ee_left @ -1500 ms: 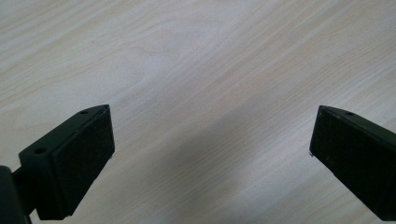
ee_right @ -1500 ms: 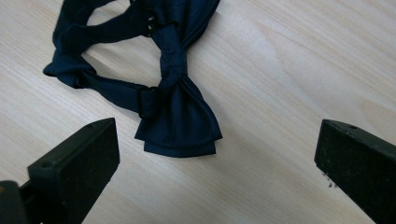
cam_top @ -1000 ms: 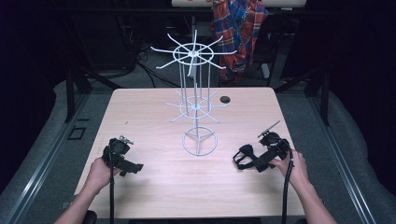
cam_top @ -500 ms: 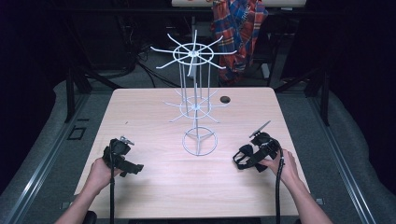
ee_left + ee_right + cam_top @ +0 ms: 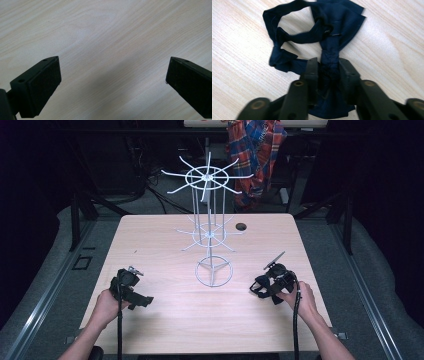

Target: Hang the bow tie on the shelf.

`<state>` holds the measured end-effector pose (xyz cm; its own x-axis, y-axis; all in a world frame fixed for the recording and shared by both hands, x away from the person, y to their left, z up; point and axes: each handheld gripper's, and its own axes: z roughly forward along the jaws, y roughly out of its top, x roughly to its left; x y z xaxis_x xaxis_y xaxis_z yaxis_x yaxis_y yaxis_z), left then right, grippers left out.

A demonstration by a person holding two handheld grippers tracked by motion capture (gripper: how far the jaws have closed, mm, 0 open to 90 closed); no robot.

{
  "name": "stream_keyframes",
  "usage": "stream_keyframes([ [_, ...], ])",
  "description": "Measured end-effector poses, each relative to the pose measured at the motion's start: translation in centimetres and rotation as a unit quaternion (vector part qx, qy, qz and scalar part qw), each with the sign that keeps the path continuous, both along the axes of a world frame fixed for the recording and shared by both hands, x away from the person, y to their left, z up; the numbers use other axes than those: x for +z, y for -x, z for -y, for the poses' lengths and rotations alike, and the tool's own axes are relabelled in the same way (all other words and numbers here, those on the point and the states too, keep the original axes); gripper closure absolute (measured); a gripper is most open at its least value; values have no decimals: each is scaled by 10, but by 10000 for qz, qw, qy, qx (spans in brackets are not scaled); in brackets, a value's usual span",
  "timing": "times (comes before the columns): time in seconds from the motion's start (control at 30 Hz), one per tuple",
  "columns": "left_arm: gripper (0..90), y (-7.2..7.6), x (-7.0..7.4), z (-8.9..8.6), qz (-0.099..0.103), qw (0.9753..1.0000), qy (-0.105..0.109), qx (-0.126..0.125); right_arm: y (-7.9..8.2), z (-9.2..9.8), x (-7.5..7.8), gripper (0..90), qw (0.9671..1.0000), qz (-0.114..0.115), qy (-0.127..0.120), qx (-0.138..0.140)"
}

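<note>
Right tongs [image 5: 329, 75] pinch navy bow tie [image 5: 317, 37] at its knot on desk [image 5: 165, 240]; left tongs [image 5: 112, 82] gape wide, empty. Risk: narrow grip slips, strap snags wire rack [image 5: 210, 232].

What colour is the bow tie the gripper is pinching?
Dark navy blue, plain; the bow tie shows best in the right gripper view.

The lower part of the bow tie [image 5: 317, 40] is hidden behind the jaws of the right gripper [image 5: 328, 72]. The small dark thing [image 5: 241, 226] near the table's far edge is too small to be told.
</note>
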<state>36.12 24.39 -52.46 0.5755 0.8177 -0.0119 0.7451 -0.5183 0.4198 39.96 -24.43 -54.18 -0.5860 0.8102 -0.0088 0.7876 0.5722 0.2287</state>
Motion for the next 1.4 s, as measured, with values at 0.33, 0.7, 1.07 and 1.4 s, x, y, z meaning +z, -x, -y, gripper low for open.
stream_keyframes([
  [0.33, 1, 0, 0, 1, 2, 10000, 22, -37, 4, 2, 14, 755, 9987, 340, -377, -55],
  [0.7, 1, 0, 0, 2, 5, 10000, 9, -49, 7, 6, 27, 754, 9956, 544, -746, -153],
  [1.07, 1, 0, 0, 2, -19, 10000, 2, -65, 8, 14, 36, 754, 9910, 721, -1087, -296],
  [1.4, 0, 0, 0, 2, -16, 9999, -19, -100, 9, 18, 41, 754, 9901, 770, -1135, -293],
])
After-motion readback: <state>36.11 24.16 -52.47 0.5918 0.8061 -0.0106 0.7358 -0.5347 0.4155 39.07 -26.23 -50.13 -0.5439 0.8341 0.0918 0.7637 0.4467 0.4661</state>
